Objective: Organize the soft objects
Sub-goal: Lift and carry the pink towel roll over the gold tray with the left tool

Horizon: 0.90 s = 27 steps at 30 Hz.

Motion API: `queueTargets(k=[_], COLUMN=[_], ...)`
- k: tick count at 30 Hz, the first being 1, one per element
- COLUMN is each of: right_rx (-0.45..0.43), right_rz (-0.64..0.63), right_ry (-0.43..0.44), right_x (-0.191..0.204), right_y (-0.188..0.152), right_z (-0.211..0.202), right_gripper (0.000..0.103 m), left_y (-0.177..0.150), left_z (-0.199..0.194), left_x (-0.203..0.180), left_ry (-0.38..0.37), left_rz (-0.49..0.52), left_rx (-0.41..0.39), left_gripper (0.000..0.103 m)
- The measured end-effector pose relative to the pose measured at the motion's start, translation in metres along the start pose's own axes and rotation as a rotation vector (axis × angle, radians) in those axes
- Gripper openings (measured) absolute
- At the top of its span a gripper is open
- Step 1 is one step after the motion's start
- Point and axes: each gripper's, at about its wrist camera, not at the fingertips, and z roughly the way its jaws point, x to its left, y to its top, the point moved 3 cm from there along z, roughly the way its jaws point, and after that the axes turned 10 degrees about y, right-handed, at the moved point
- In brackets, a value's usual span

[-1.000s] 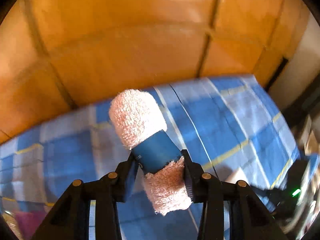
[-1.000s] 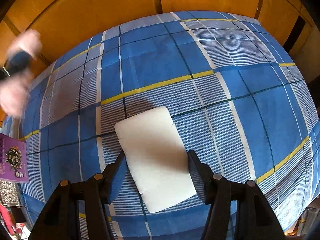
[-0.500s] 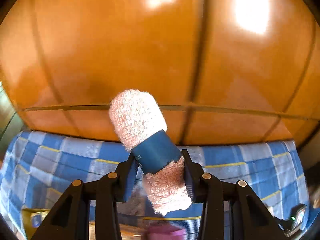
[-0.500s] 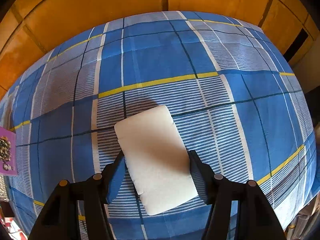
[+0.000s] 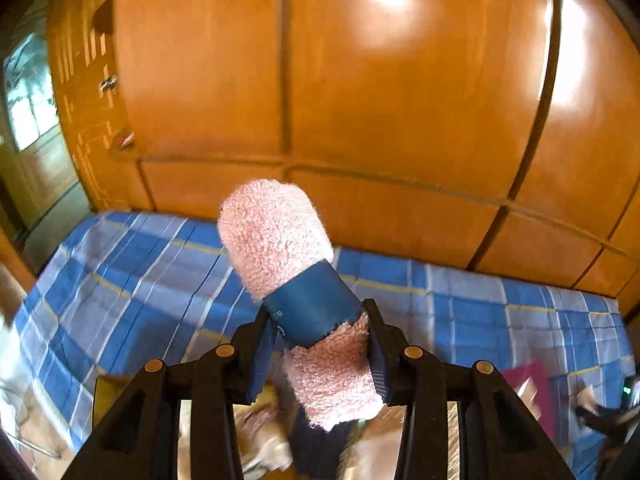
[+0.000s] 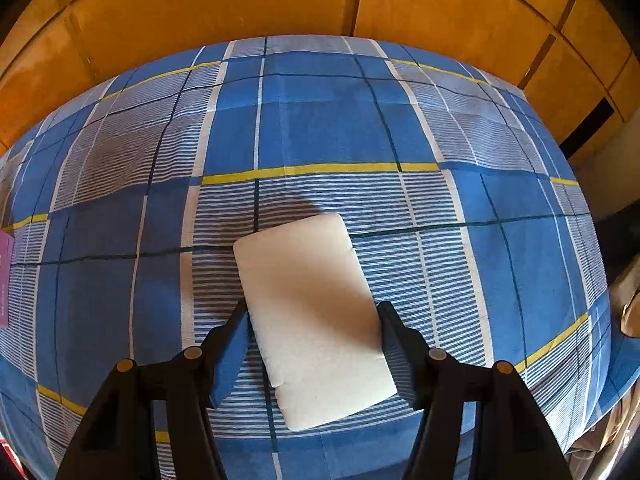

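My left gripper (image 5: 316,332) is shut on a rolled pink towel (image 5: 276,236) with a dark blue paper band (image 5: 316,304) around its middle. It holds the roll upright, above the blue plaid bed (image 5: 140,276). My right gripper (image 6: 314,320) is open, its jaws on either side of a white rectangular sponge (image 6: 312,304) that lies flat on the plaid bedsheet (image 6: 320,132). I cannot tell whether the fingers touch the sponge.
Glossy orange wooden wardrobe doors (image 5: 360,80) stand behind the bed. A magenta booklet (image 5: 528,384) and blurred cluttered items (image 5: 256,440) lie below the left gripper. A purple card (image 6: 5,276) shows at the bed's left edge.
The left gripper has swung left with the towel roll, so its view now shows the wardrobe, a doorway and clutter below. The right gripper has barely moved over the sponge.
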Motion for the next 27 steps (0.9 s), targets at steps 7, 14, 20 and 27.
queueTargets(k=[7, 14, 20, 27], right_rx=[-0.014, -0.013, -0.024, -0.123], right_rz=[-0.015, -0.013, 0.003, -0.079], right_ry=[-0.012, -0.053, -0.095, 0.045], right_x=[0.001, 0.009, 0.046, 0.130], right_y=[-0.004, -0.008, -0.004, -0.010], right_z=[-0.003, -0.004, -0.022, -0.032], right_gripper=[0.063, 0.062, 0.057, 0.057], left_y=[-0.062, -0.125, -0.161, -0.190], left_z=[0.001, -0.003, -0.021, -0.043], left_x=[0.068, 0.114, 0.141, 0.161], left_ry=[0.018, 0.041, 0.078, 0.134], left_rz=[-0.071, -0.125, -0.135, -0.119], left_rx=[0.024, 0.045, 0.020, -0.021], left_gripper=[0.042, 0.042, 0.042, 0.042])
